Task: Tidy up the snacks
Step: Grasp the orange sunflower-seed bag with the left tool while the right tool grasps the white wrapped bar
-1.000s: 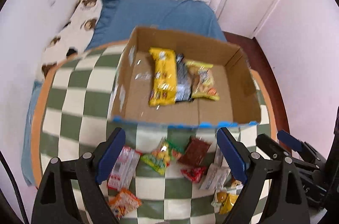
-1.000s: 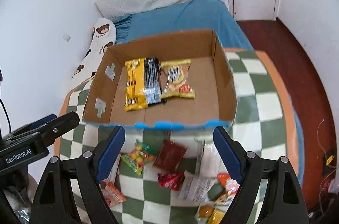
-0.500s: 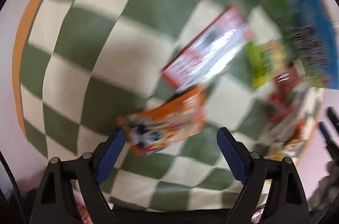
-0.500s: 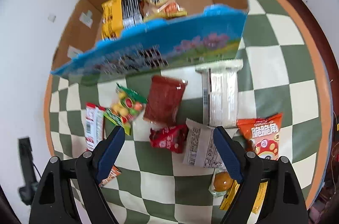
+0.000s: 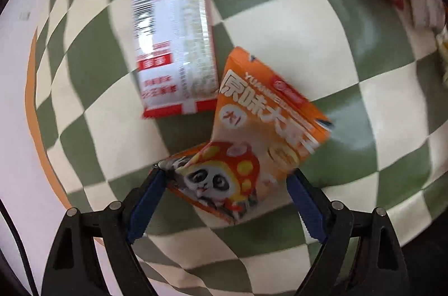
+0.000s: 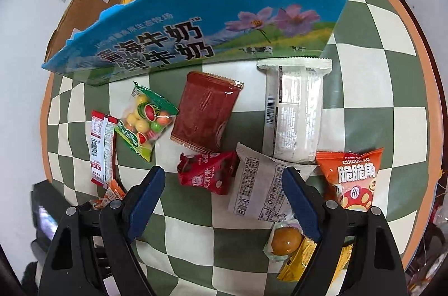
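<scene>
Left claw [image 5: 226,178] has its blue jaws pressed on the bottom corners of the orange panda snack packet [image 5: 260,139], whose long axis slants up and right, near the checkered table's [image 5: 364,49] orange-rimmed left edge. Right claw [image 6: 224,184] gapes empty over the red packet [image 6: 208,172], bare checks lying nearer it. Beyond, the cardboard box [image 6: 196,35] lines the far edge.

The left gripper [image 5: 225,178] is built from matte black plastic arms, each tipped with a blue ribbed pad [image 5: 145,207]. Round silver screw heads are set into the arms at the pivots. A thin black cable is seen at the lower left edge. The right gripper [image 6: 222,178] is made the same way: black angular arms, blue pads [image 6: 301,205], silver screws along the linkage.
</scene>
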